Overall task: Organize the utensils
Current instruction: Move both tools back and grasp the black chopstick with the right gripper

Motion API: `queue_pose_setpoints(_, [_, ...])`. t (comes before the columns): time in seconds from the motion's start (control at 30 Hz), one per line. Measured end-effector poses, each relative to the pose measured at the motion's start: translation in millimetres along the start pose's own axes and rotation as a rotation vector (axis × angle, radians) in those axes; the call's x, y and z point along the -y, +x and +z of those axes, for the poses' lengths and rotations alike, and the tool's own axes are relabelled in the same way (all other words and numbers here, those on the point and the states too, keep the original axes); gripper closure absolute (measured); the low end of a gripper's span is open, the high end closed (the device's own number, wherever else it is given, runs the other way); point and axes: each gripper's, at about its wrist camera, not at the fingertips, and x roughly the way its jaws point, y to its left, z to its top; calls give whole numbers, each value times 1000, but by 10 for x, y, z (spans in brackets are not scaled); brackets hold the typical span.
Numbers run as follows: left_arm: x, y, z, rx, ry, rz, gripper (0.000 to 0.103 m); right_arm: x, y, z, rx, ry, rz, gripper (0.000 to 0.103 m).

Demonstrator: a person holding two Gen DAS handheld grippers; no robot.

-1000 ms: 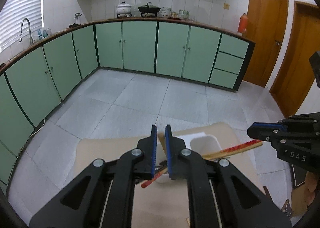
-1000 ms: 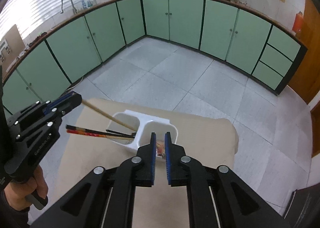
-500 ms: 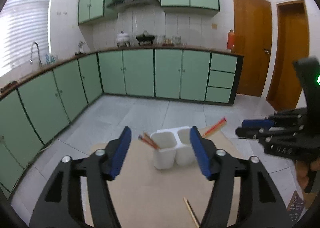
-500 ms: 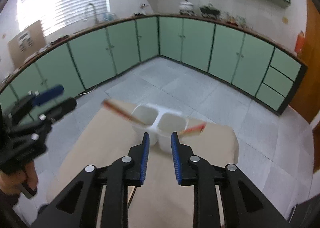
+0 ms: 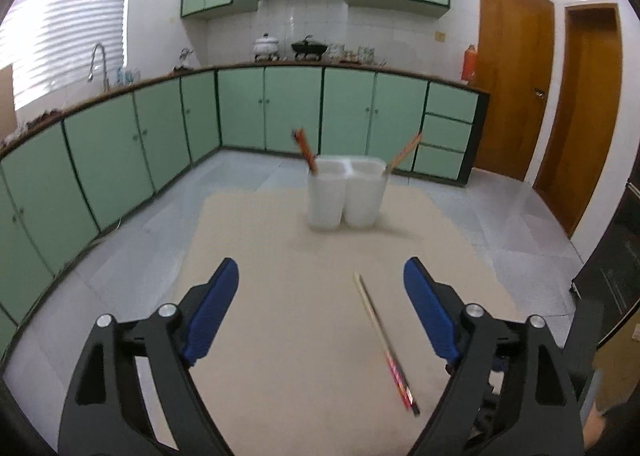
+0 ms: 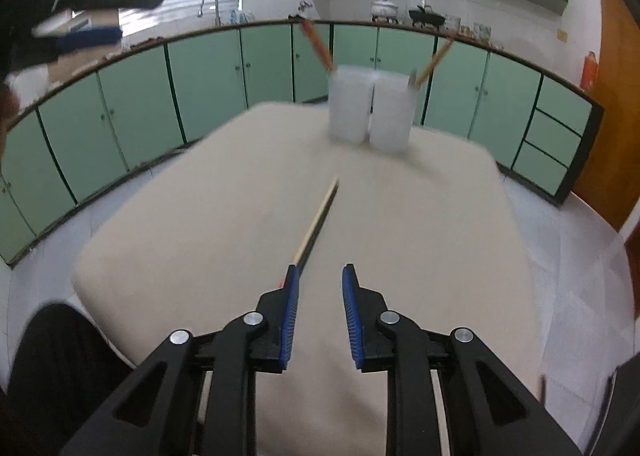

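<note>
A white two-cup utensil holder (image 5: 345, 192) stands at the far side of the beige table (image 5: 280, 356); it also shows in the right wrist view (image 6: 370, 110). Red chopsticks (image 5: 305, 148) lean out of its left cup and pale ones (image 5: 404, 150) out of its right cup. A pair of chopsticks (image 5: 383, 340) lies loose on the table, also in the right wrist view (image 6: 316, 222). My left gripper (image 5: 320, 288) is wide open and empty, well short of the holder. My right gripper (image 6: 320, 280) is open and empty, just right of the loose pair's near end.
Green kitchen cabinets (image 5: 280, 112) run along the walls beyond the table, with grey tile floor (image 5: 248, 176) between. Wooden doors (image 5: 512, 72) stand at the right. My left gripper shows blurred at the upper left of the right wrist view (image 6: 88, 16).
Both grippers let go of their chopsticks, which now stand in the holder, opened, and pulled back from it. The loose pair on the table has come into view.
</note>
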Motion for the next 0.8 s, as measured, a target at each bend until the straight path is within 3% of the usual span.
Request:
queue_pose_setpoints(0.2, [-151,72,-720,-94,-58,10,13,-189,32,-419,-22,56,14,80])
queue_pose_setpoints(0.37, [-405,180,-1129,-164,-135,30,13,-295,42,-473,-19,21,15,79])
queue_pose_setpoints(0.67, [-414,260,-1300,-176,-140,26,13,-339,266,-508,-25,16,24,80])
queue_pose_setpoints(0.8, [-351,351,-1358,-197,-144,21,13,-249,257,-551,-17,47,35,96])
